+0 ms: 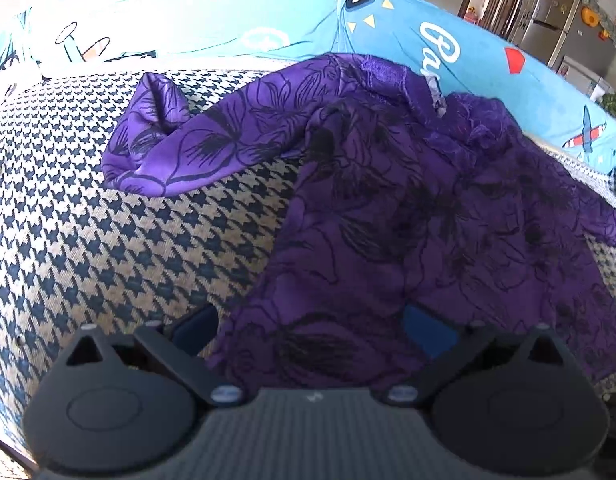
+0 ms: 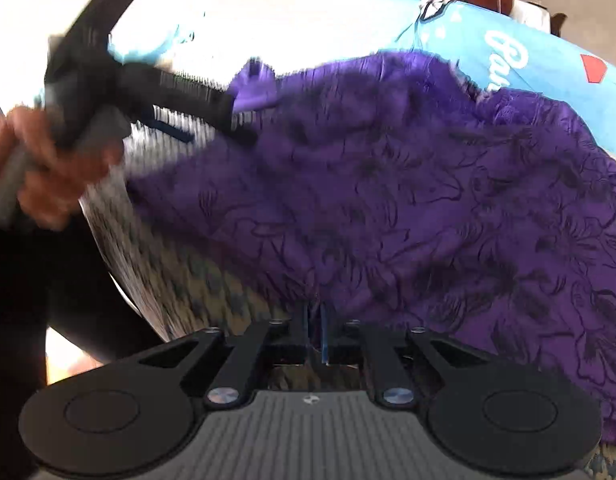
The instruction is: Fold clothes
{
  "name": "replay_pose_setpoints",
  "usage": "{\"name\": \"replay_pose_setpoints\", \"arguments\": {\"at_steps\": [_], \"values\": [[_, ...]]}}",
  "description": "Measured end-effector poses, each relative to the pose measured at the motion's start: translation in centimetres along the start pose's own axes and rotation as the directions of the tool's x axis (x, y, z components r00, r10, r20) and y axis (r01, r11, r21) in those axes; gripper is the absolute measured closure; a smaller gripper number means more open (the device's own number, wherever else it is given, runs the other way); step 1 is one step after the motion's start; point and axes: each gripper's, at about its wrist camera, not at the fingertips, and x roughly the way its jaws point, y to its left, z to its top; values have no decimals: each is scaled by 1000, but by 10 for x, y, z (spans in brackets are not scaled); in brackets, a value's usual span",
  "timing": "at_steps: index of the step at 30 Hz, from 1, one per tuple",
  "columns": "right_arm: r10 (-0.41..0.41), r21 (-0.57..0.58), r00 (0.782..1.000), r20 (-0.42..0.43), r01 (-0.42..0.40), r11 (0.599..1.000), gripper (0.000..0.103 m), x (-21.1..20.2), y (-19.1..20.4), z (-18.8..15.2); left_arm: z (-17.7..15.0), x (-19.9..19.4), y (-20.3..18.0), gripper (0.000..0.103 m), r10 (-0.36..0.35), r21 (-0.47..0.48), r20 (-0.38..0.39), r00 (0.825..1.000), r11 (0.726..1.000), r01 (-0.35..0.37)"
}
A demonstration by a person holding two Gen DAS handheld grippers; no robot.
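A purple garment with a black flower print [image 1: 408,208] lies crumpled on a houndstooth-covered surface [image 1: 107,240]; one sleeve [image 1: 159,144] sticks out to the left. My left gripper [image 1: 312,332] is open, its blue pads either side of the garment's near edge, just above it. In the right wrist view the garment [image 2: 408,200] fills the middle. My right gripper [image 2: 316,336] is shut on the garment's near hem. The left gripper [image 2: 227,116], held by a hand, also shows there, blurred, at the upper left.
A light blue printed cover [image 1: 448,40] drapes the backrest behind the garment. A fridge [image 1: 556,28] and a doorway stand at the far right. Houndstooth surface extends left of the garment.
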Motion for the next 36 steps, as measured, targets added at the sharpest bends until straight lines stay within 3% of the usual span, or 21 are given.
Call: {"name": "replay_pose_setpoints", "arguments": {"at_steps": [7,11,15,21,25,30,32,36], "values": [[18,87,999,32,-21,996,88,-6,-9,2,-11,12,-10,0,45,67,-71,996,997,-40],[20,127,997,74,-29,991,84,-16,-17,3,-21,17,-23,0,119,159,-71,990,982,-106],[-23,172,994,104,5,985,77,-27,-26,3,-21,16,-22,0,119,137,-73,990,985,-108],[-137,302,980,144,89,949,73,-45,-50,-1,-18,-10,-28,0,108,109,89,990,987,-118],[-306,425,939,160,214,880,67,-59,-71,-8,-15,-9,-39,0,90,111,98,991,989,-101],[-546,540,837,42,441,717,66,-70,-101,-25,-11,-4,-52,0,69,119,91,994,990,-79],[-596,594,803,-16,487,641,66,-75,-115,-35,-10,-3,-54,0,58,107,83,995,992,-67],[-634,676,770,-73,506,536,62,-91,-137,-54,-11,-1,-58,0,31,108,72,997,993,-38]]}}
